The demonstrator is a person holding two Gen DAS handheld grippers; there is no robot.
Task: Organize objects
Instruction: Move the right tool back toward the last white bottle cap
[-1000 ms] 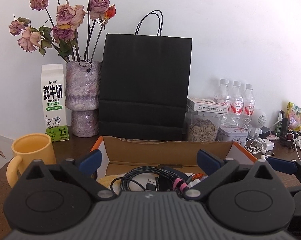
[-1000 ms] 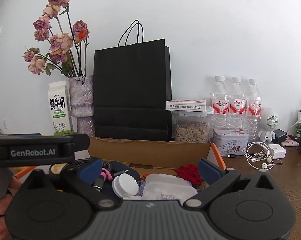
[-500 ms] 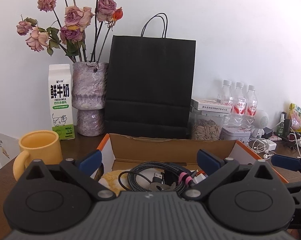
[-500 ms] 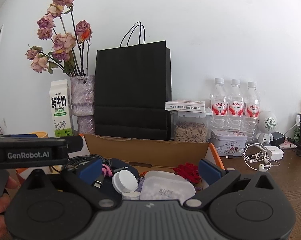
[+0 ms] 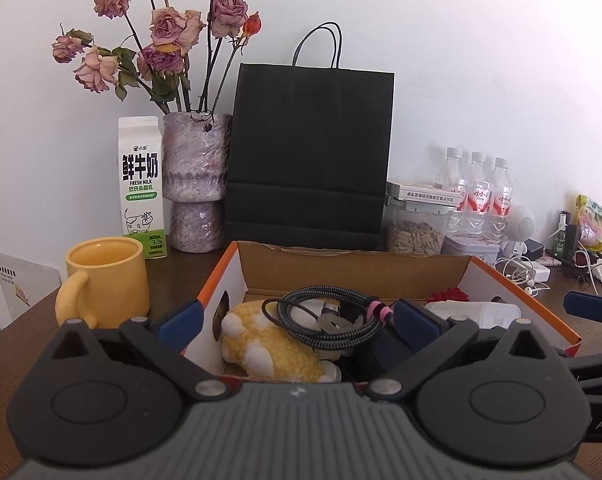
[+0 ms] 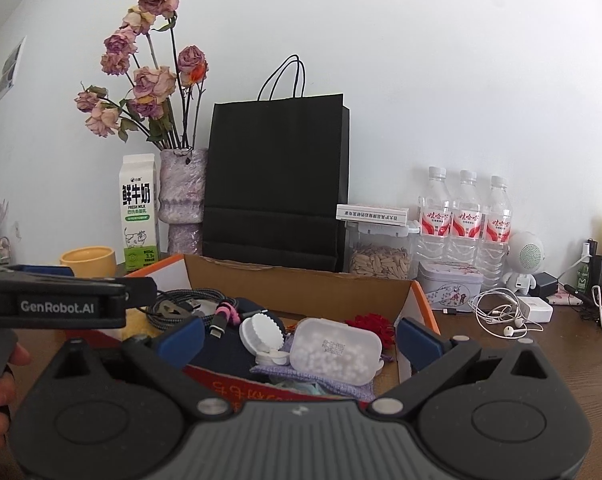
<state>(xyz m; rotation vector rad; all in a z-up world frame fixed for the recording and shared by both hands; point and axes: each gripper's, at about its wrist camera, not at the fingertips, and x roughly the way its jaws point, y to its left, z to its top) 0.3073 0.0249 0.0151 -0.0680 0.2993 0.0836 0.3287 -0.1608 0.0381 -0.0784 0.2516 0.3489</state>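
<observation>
Left wrist view showed the dark wooden surface (image 5: 17, 332) carrying an open orange-edged cardboard box (image 5: 353, 268). Inside lay a yellow plush toy (image 5: 269, 344), a coiled braided black cable (image 5: 325, 320), a frosted plastic pill case (image 6: 337, 350) and a white ridged round cap (image 6: 261, 330). Left claw (image 5: 297, 322) and right claw (image 6: 299, 338) both hovered above the box, spread wide, holding nothing. Box looked mostly filled; white earphones (image 6: 501, 314) on the surface possibly remained unsorted.
</observation>
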